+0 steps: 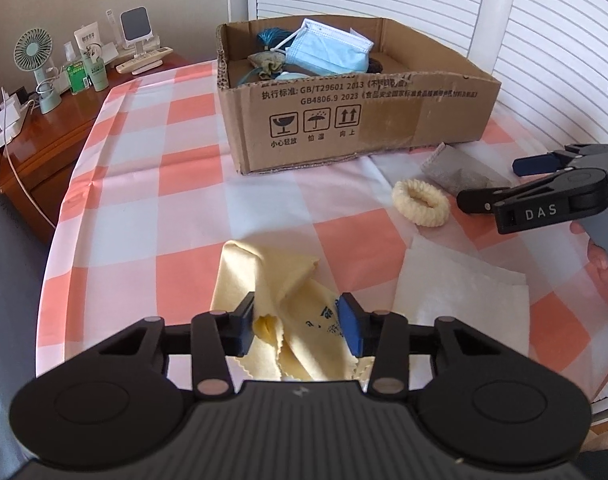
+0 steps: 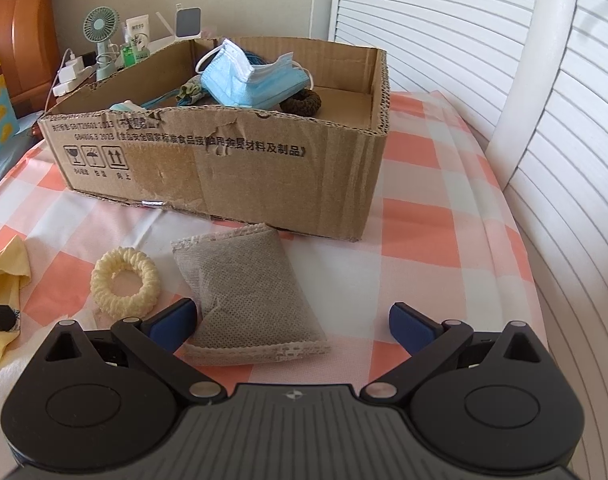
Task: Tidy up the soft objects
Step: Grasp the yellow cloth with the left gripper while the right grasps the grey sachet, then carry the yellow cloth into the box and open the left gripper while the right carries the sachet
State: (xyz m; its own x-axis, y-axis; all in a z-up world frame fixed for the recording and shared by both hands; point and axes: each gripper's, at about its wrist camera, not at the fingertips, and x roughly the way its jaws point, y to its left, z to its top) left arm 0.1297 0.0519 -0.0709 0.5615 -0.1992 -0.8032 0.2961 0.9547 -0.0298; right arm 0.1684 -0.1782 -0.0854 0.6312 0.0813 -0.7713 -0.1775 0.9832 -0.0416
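A crumpled yellow cloth [image 1: 280,276] with dark print lies on the checked tablecloth, and my left gripper [image 1: 298,326] is shut on its bunched near part, a blue pad against each side. To the right sit a cream knitted scrunchie [image 1: 420,202] and a grey mesh sachet [image 1: 460,172]. In the right wrist view my right gripper [image 2: 294,326] stands open astride the near end of the sachet [image 2: 240,280]; its left pad is at the sachet's edge, the right pad well apart. The scrunchie [image 2: 125,282] lies just left of it. The right gripper [image 1: 490,184] also shows in the left wrist view.
An open cardboard box [image 1: 344,120] stands behind, holding blue face masks [image 1: 328,50], a brown scrunchie [image 2: 302,102] and small pouches. A white paper sheet [image 1: 460,292] lies at the right. A wooden nightstand with a fan [image 1: 34,52] is at the left, a white chair frame [image 2: 536,80] at the right.
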